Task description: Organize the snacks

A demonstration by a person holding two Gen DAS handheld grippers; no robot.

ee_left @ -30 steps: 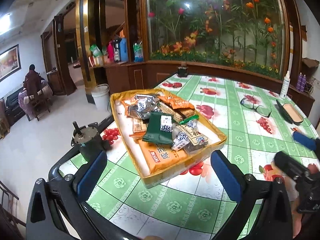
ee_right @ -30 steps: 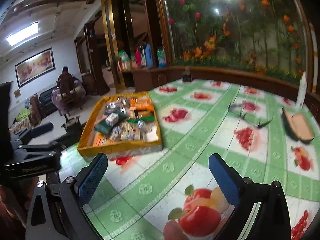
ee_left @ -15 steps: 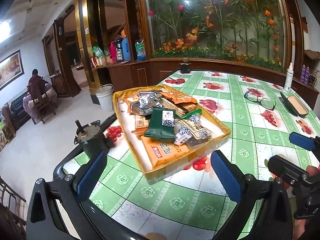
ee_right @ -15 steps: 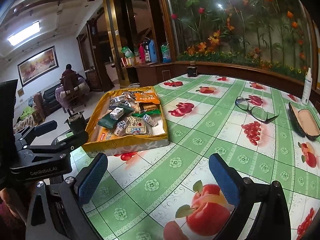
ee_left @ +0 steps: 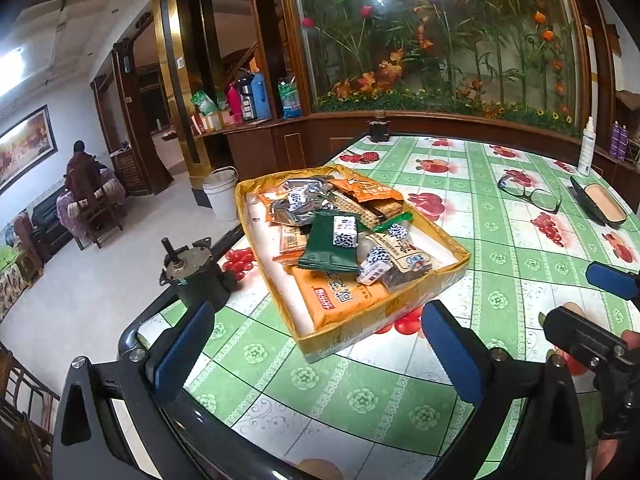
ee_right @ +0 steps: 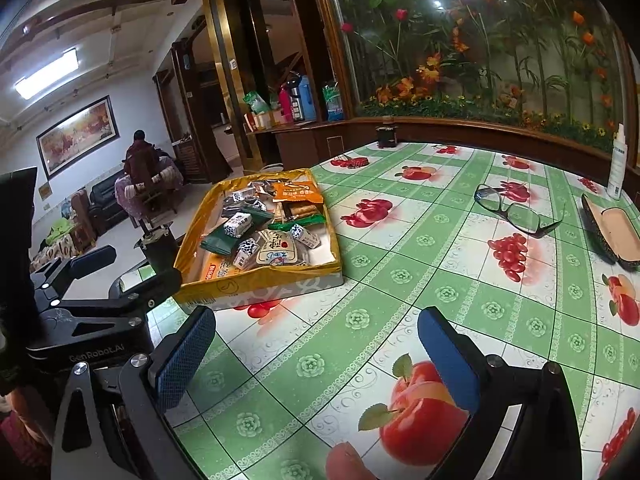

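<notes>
- Both views took the shallow yellow cardboard tray [ee_left: 424, 288] as their landmark. From the left wrist view it sat on the green fruit-print tablecloth [ee_left: 360, 396], close to the table's left edge and just ahead of the left gripper [ee_left: 316, 350].
- Left gripper's blue-padded tongs stood wide apart and held nothing, squared up to the tray's near corner, probably so the person could reach in for a first packet.
- Inside the tray lay a loose heap: a flat orange biscuit packet [ee_left: 340, 294] at the near end, a dark green sachet [ee_left: 326, 246] overlapping it, small blue-and-white wrapped sweets [ee_left: 345, 231] on top, and an orange crisp bag [ee_left: 370, 191] with silver wrappers at the far end. Nothing looked sorted yet.
- Left of the tray, a small grey metal motor [ee_left: 190, 276] stood at the table edge.
- From the right wrist view the tray [ee_right: 280, 282] lay ahead and to the left, and the right gripper [ee_right: 316, 364] hung near it over bare cloth, tongs wide and empty, likely waiting its turn.
- Well to the right of the tray lay black-framed spectacles [ee_right: 516, 212] and an open spectacle case [ee_right: 612, 236], clear of the job.
</notes>
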